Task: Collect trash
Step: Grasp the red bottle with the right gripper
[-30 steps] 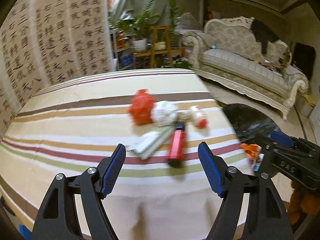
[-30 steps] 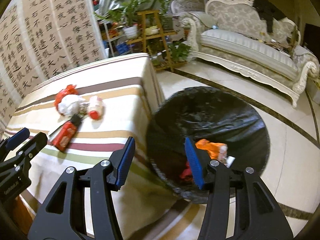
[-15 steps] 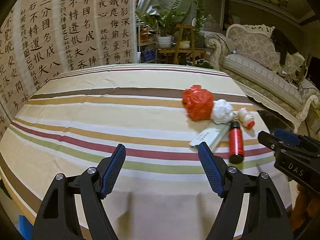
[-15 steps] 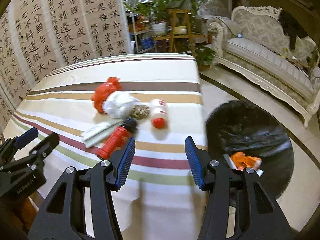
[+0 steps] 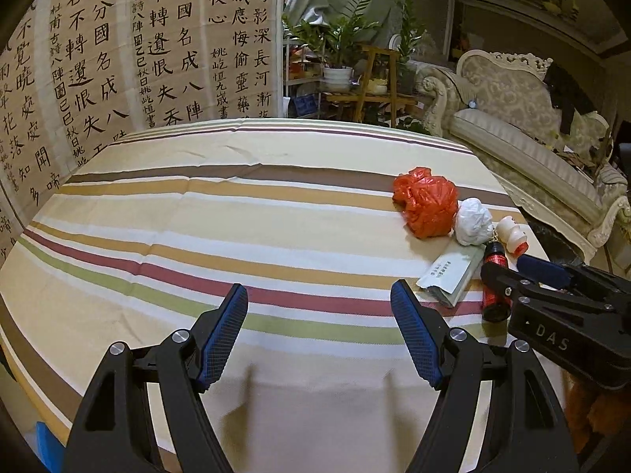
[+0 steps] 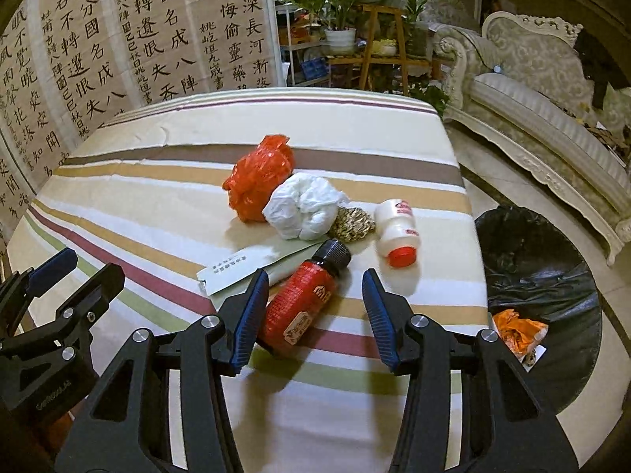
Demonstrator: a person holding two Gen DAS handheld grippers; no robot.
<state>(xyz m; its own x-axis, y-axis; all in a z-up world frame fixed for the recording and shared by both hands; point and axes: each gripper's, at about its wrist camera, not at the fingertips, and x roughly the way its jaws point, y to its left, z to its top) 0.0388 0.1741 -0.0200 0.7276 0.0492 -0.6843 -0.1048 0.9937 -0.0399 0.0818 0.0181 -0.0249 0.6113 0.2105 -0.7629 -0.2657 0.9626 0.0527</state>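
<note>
Trash heaped near the table's right edge

Trash lies bunched: red bottle nearest, rigid and slick, best gripped across its body; soft light bags farther off. The right gripper, jaws just narrowed, is parted around the bottle, untouched. The left gripper is held wide, empty. The bin stands right.

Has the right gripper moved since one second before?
Yes. The right gripper, jaws just closing, empty, moved from above the black trash bag to the red bottle on the table.
</note>
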